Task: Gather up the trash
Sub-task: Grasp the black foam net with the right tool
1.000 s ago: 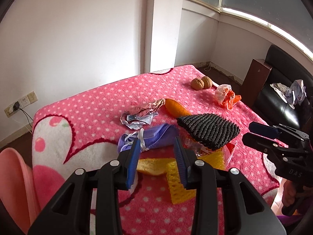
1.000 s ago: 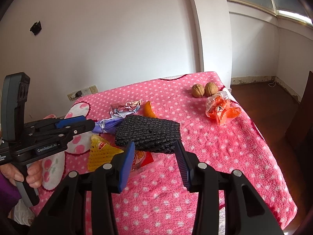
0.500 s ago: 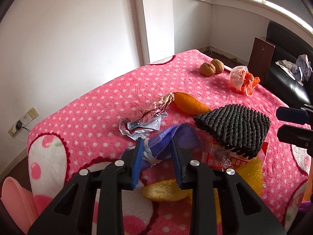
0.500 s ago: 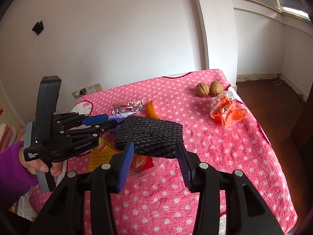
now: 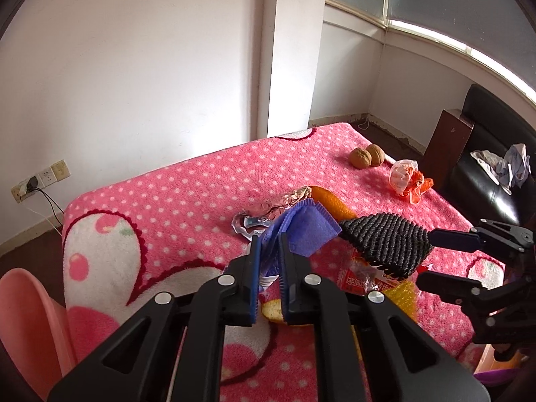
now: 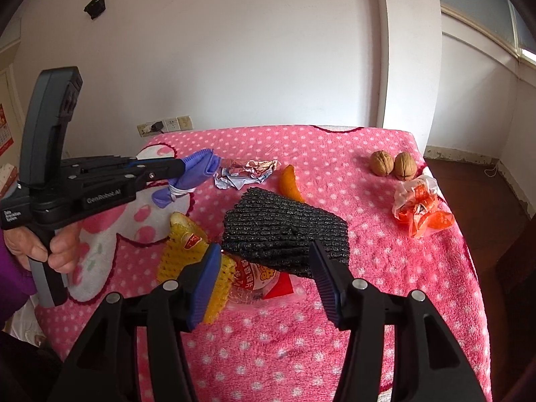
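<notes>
My left gripper [image 5: 269, 244] is closing its jaws on a purple cloth [image 5: 301, 231] with a white band, pinched between the pads. In the right wrist view the left gripper [image 6: 177, 167] holds the purple cloth [image 6: 197, 171] just above the pink dotted blanket [image 6: 385, 268]. My right gripper [image 6: 264, 254] is opening, its pads on either side of a black knitted cloth [image 6: 284, 227] without touching it. Under that cloth lie a red snack wrapper [image 6: 258, 278] and a yellow foam net [image 6: 187, 248]. Crumpled foil [image 6: 244, 171] and an orange peel [image 6: 289, 184] lie behind.
Two walnuts [image 6: 393, 164] and an orange plastic bag [image 6: 418, 207] sit at the blanket's far right. A pink bin [image 5: 26, 318] stands at the left edge. A black sofa [image 5: 495, 167] with rags and a brown cabinet [image 5: 449, 140] stand to the right.
My left gripper closed on the purple cloth and raised it off the blanket. The right gripper's jaws spread wider and came nearer the black knitted cloth.
</notes>
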### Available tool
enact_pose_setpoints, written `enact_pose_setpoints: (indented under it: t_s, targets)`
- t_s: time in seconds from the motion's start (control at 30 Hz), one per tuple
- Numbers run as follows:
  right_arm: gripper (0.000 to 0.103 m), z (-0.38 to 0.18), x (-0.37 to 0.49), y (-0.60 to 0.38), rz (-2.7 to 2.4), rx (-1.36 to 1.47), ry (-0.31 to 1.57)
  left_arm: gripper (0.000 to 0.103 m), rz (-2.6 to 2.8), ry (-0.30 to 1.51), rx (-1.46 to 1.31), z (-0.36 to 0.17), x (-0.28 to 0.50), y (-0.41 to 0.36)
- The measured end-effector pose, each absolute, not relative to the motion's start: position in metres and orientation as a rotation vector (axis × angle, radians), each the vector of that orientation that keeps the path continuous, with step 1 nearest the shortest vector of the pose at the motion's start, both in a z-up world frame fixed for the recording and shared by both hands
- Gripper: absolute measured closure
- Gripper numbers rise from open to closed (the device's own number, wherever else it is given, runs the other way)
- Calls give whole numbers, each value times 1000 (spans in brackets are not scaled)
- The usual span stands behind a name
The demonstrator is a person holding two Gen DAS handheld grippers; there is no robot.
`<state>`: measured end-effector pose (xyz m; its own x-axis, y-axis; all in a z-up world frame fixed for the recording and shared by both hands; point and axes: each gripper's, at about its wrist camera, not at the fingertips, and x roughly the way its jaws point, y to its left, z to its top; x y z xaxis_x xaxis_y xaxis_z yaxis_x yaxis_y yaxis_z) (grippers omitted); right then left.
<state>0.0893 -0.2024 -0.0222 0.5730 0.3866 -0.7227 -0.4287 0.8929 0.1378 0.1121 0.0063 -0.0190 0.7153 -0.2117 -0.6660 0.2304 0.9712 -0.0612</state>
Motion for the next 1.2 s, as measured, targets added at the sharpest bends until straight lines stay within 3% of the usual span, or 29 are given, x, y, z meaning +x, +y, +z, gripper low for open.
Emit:
enact_pose_setpoints:
  t_s: [0.2, 0.4, 0.53, 0.6, 0.87, 0.9, 0.93, 0.97, 1.0, 1.2]
  targets:
    - [49, -30, 101, -195, 477, -131, 835, 94, -234, 722, -44, -10, 92, 18]
    - [87, -43, 110, -202, 460, -98, 886, 94, -207, 716, -76, -9, 77, 27]
    - [92, -43, 107, -209, 450, -70, 893, 94, -200, 710, -95, -8, 68, 32]
    - [103, -37, 102, -212, 453, -59, 874, 94, -200, 702, -100, -6, 64, 33]
    - [103, -9, 90, -222, 447, -3, 816, 94, -196, 672, -122, 3, 49, 38]
    - [99, -8, 89, -222, 448, -3, 819, 94, -196, 670, -123, 3, 47, 39]
    - [81, -8, 89, -221, 449, -13, 826, 94, -196, 669, -123, 3, 44, 39]
    - [56, -8, 88, -220, 448, -28, 829, 94, -195, 670, -123, 3, 42, 40]
    - [50, -8, 87, -219, 445, -43, 823, 94, -193, 670, -124, 3, 40, 40]
    - [50, -20, 93, -200, 442, -173, 833, 94, -174, 671, -144, 1, 29, 49]
